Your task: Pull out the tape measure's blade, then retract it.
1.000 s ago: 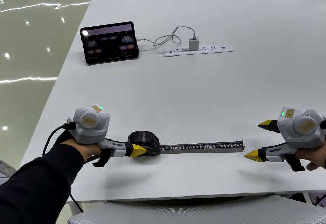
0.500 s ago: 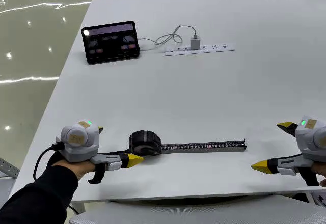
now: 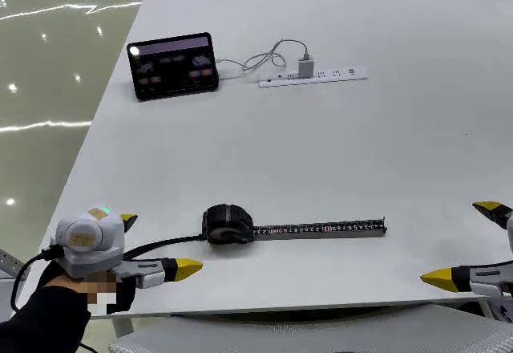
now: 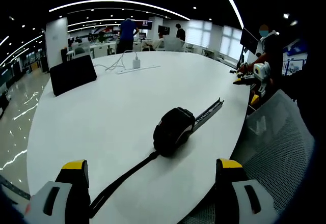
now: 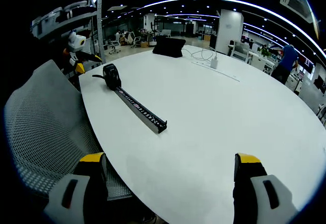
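A black tape measure (image 3: 228, 225) (image 4: 173, 129) (image 5: 111, 76) lies on the white table (image 3: 321, 144) near its front edge. Its blade (image 3: 319, 229) (image 4: 207, 113) (image 5: 140, 111) is pulled out to the right and lies flat. A black wrist strap (image 3: 160, 245) (image 4: 125, 180) trails from the case to the left. My left gripper (image 3: 156, 245) (image 4: 152, 167) is open, left of the case and apart from it. My right gripper (image 3: 465, 241) (image 5: 169, 163) is open at the table's front right, well clear of the blade's tip.
A dark tablet (image 3: 172, 66) stands at the back left, with a white power strip (image 3: 313, 77), charger and cable beside it. A grey mesh chair back (image 3: 304, 333) sits below the table's front edge. People stand far off (image 4: 127, 33).
My left gripper has let go of the tape measure case and drawn back to the left. My right gripper has moved further right and down, away from the blade's tip. The tape measure stays put.
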Motion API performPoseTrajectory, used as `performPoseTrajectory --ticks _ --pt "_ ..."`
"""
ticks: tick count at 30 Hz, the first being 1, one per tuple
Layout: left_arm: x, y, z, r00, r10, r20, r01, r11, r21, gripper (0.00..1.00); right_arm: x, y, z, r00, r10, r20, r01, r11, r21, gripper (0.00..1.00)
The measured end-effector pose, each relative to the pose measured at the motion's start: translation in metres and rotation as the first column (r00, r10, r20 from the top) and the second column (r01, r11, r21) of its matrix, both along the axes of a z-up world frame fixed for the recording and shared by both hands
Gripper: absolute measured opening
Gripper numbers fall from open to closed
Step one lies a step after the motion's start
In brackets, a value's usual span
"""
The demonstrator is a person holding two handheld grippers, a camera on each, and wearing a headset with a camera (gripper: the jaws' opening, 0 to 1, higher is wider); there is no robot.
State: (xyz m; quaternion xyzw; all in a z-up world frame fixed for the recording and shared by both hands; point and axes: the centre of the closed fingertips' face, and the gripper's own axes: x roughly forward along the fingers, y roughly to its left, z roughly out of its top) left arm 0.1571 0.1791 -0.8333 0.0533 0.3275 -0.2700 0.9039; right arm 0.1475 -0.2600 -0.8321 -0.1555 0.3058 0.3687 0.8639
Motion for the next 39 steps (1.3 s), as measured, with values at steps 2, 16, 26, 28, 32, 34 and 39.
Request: performPoseTrajectory --ticks 2,16,26,28,32,34,39 --pt "-0.001 0.0 0.002 1.0 0.003 0.0 -0.003 1.0 -0.002 1.0 -0.003 0.0 0.002 1.0 -0.001 0.002 0.001 1.0 0.003 1.0" --pt "0.0 -0.005 0.007 1.0 0.0 0.015 0.0 1.0 -0.015 1.0 -0.01 -0.013 -0.005 0.999 -0.025 -0.02 0.025 0.999 -0.036 1.0" --pt "-0.001 0.001 0.005 1.0 0.023 0.019 -0.023 1.0 0.013 1.0 -0.01 -0.014 -0.008 0.999 -0.018 -0.038 0.017 0.999 -0.037 1.0" --pt "-0.002 0.001 0.006 1.0 0.018 0.02 -0.019 1.0 0.014 1.0 -0.01 -0.017 -0.009 0.999 -0.018 -0.037 0.016 0.999 -0.051 1.0" --pt "-0.001 0.0 0.007 1.0 0.018 0.023 -0.018 1.0 0.007 1.0 -0.01 -0.015 -0.008 0.999 -0.012 -0.034 0.01 0.999 -0.051 1.0" --pt "-0.001 -0.005 0.006 1.0 0.015 0.013 -0.015 1.0 -0.015 1.0 -0.01 -0.013 -0.007 0.999 -0.004 -0.032 0.003 0.999 -0.046 1.0" --pt "0.002 -0.019 -0.001 1.0 -0.001 -0.008 0.0 1.0 -0.012 1.0 -0.007 -0.009 -0.008 0.999 0.011 -0.04 -0.014 0.998 -0.064 1.0"
